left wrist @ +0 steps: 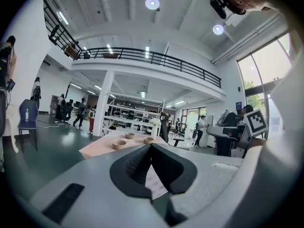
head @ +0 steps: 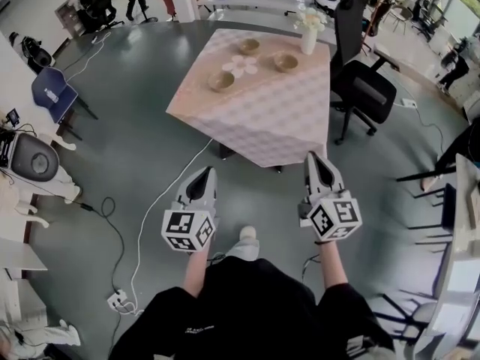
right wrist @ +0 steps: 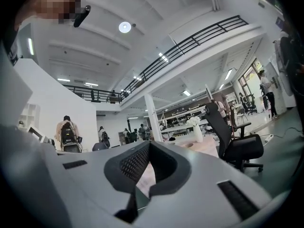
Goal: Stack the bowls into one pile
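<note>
Both jaw pairs are pressed together, empty: left gripper (head: 202, 172) and right gripper (head: 318, 158) hang well apart from the bowls (head: 221, 80).

Three bowls (head: 221, 80) (head: 249, 46) (head: 286, 62), a flower-shaped dish (head: 241, 65) and a vase (head: 309, 40) (white, holding flowers) are being carried by the checked-cloth table (head: 277, 118).

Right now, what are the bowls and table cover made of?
Bowls: tan, matte, even colour; wood or plastic by the look, too small to settle. Table cover: pale pink checked cloth, likely; its edges hang draped over the table's sides.
</note>
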Action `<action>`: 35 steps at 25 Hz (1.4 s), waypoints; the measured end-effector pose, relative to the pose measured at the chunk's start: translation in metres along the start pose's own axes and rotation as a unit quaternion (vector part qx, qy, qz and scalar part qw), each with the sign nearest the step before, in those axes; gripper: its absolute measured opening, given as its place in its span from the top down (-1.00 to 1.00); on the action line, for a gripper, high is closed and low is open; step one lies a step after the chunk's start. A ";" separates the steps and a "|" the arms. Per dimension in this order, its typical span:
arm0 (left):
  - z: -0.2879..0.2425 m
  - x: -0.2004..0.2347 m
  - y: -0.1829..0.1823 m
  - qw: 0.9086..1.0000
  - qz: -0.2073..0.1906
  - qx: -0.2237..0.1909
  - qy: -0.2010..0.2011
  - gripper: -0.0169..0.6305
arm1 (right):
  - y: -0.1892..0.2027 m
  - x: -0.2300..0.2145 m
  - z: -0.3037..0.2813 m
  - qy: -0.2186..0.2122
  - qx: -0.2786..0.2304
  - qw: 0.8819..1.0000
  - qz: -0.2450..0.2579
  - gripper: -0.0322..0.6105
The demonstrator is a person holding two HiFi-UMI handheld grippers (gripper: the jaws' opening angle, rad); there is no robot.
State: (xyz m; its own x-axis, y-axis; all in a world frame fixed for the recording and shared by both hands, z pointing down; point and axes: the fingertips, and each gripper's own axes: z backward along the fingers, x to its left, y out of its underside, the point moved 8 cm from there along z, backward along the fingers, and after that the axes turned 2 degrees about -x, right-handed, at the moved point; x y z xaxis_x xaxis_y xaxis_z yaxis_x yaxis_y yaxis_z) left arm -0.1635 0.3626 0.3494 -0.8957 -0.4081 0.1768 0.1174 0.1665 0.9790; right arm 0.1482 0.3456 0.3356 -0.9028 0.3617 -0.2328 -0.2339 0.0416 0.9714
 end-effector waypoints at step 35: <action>-0.175 0.119 0.006 0.998 0.050 0.042 -0.021 0.96 | 0.038 -0.044 -0.241 -0.078 0.062 0.994 -0.049 0.92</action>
State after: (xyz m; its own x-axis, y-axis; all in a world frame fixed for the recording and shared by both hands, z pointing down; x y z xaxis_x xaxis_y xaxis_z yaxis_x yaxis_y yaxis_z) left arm -0.1947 0.1576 0.3937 -0.8988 -0.3469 0.2678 0.1731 0.2804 0.9442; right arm 0.0924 0.1068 0.3715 -0.8091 0.4889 -0.3259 -0.2627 0.1951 0.9449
